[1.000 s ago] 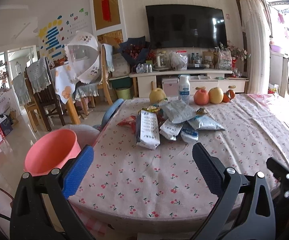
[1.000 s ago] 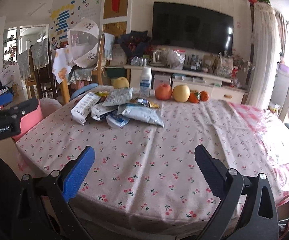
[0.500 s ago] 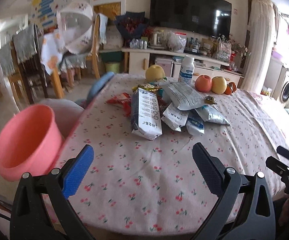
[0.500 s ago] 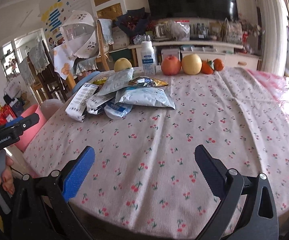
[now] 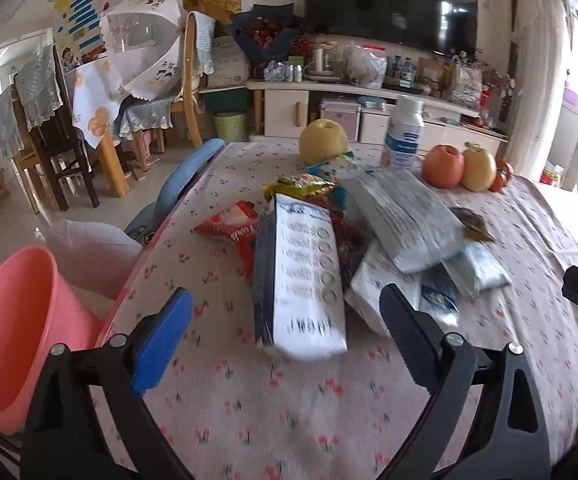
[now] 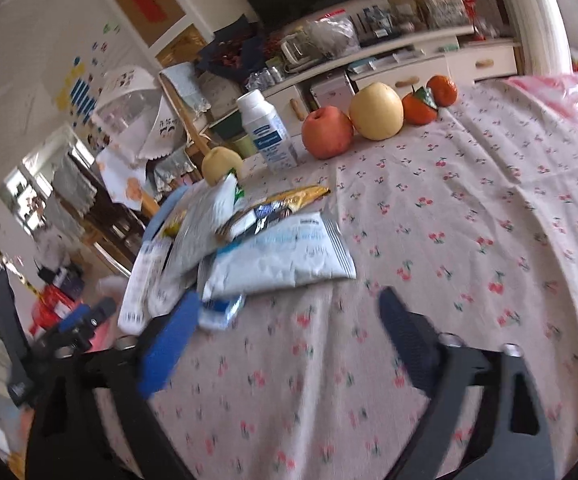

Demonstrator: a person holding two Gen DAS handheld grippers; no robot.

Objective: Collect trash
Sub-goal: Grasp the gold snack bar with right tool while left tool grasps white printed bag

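A pile of empty snack wrappers lies on the cherry-print tablecloth (image 5: 289, 408). Nearest my left gripper (image 5: 285, 320) is a long white and dark packet (image 5: 303, 276); a red wrapper (image 5: 231, 230) and silver bags (image 5: 401, 216) lie beside it. The left gripper is open and empty, just short of the white packet. A pink bin (image 5: 13, 332) stands off the table's left edge. My right gripper (image 6: 285, 316) is open and empty, just in front of a pale blue-white bag (image 6: 285, 258) on the same pile.
A white bottle (image 5: 405, 132), a yellow pear (image 5: 323, 140), an apple (image 5: 443, 166) and more fruit stand at the table's far side. A blue chair back (image 5: 187, 180) is at the left edge. A TV cabinet and dining chairs are beyond.
Both grippers have moved forward and lower toward the wrapper pile, which now looks much larger. The right gripper has tilted. Both stay open.
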